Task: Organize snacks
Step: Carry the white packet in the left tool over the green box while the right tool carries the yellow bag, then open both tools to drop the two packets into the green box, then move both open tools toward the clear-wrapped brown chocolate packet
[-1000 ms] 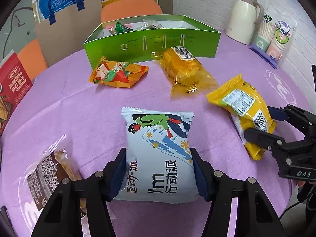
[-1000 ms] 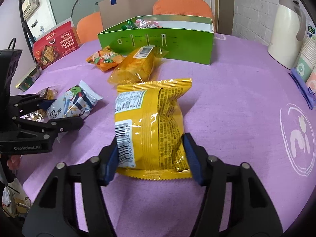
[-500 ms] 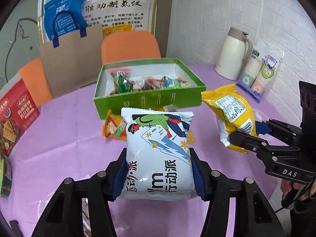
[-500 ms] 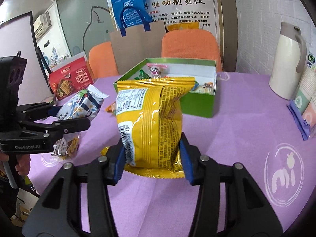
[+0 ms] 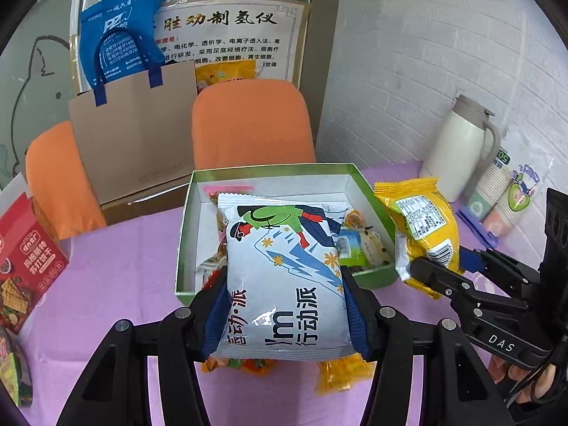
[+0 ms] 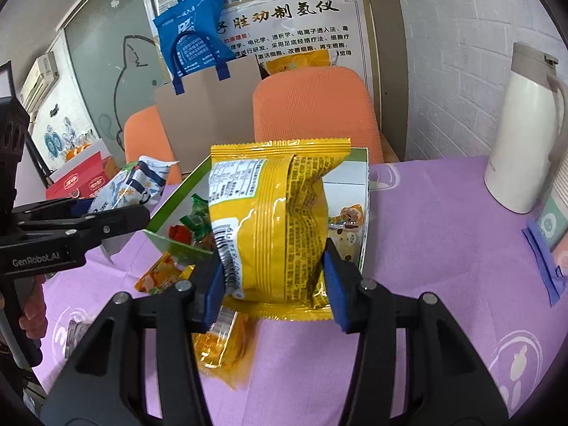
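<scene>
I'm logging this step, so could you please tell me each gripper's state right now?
Left gripper: closed on the white packet.
Right gripper: closed on the yellow packet.

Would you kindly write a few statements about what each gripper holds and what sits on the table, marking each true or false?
1. The left gripper is shut on the white snack bag. True.
2. The right gripper is empty. False: it is shut on the yellow snack bag.
3. The green box already holds snacks. True.
4. The box's lid is closed. False: it is open-topped.
5. The cream jug lies on its side. False: it stands upright.
</scene>
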The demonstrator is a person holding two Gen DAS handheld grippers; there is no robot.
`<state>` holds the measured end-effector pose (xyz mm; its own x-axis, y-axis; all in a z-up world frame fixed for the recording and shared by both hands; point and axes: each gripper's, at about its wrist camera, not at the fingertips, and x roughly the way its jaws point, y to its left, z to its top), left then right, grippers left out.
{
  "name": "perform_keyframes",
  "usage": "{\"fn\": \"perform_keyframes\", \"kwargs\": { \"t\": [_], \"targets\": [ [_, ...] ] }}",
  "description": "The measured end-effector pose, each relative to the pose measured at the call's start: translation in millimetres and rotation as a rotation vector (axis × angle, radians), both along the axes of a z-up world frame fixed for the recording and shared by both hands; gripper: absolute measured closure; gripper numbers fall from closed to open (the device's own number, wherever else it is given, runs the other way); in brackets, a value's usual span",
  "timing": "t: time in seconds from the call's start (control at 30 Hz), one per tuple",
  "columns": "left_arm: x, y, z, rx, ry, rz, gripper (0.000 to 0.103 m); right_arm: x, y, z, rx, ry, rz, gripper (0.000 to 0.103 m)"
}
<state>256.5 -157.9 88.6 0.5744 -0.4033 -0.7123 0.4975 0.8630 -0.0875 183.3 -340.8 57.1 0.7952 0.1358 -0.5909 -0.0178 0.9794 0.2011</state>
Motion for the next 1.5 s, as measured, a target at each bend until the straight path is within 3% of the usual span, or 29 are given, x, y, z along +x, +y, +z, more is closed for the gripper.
{"fn": "perform_keyframes", "kwargs": {
  "t": [0.27, 0.33, 0.37, 0.4, 0.47, 0.57, 0.7, 0.83, 1.07, 1.13, 1.2, 1.5],
  "targets": [
    [72.7, -27.4, -31.1, 0.019, 0.051, 0.05, 0.045, 55.9, -14.1, -29.0, 0.003, 0.037, -0.047, 0.051],
    [84.8, -31.7, -39.6, 0.006, 0.07, 0.048, 0.045, 64.3, -15.2, -37.1, -0.018, 0.052, -0.057, 0.044],
    [87.8, -33.4, -43.3, 0.003, 0.078, 0.048, 0.042, 67.2, -14.7, -41.0, -0.041, 0.062, -0.063, 0.037],
    [90.4, -34.9, -47.8, 0.008, 0.089, 0.044, 0.031, 67.6, -14.3, -42.9, -0.059, 0.059, -0.071, 0.024],
    [91.7, -34.9, -53.4, 0.031, 0.085, 0.055, 0.014, 64.8, -13.7, -43.2, -0.056, 0.023, -0.043, 0.019],
    [89.8, -34.0, -58.1, 0.043, 0.061, 0.071, 0.013, 64.2, -11.0, -45.1, -0.078, 0.024, -0.033, 0.017],
    [91.6, -28.3, -68.4, 0.028, 0.122, 0.079, 0.012, 62.0, -3.7, -50.2, -0.101, 0.049, -0.002, 0.017],
    [81.8, -21.0, -70.2, 0.015, 0.128, 0.085, 0.012, 52.0, 1.7, -46.6, -0.118, 0.049, -0.001, 0.017],
    [44.9, -8.3, -36.8, 0.019, 0.029, 0.084, 0.012, 11.4, 8.0, -5.5, -0.106, -0.056, -0.003, 0.014],
    [30.9, -1.4, -26.3, 0.003, 0.011, 0.085, 0.004, -4.6, 14.9, 5.9, -0.111, -0.084, 0.007, 0.007],
    [16.7, 4.9, -16.1, -0.022, -0.009, 0.092, 0.001, -23.1, 23.2, 14.2, -0.113, -0.114, 0.024, 0.007],
    [-64.0, 47.2, 5.1, -0.021, -0.042, 0.073, 0.001, -93.2, 67.7, 10.8, -0.154, -0.113, 0.084, 0.007]
  ]
}}
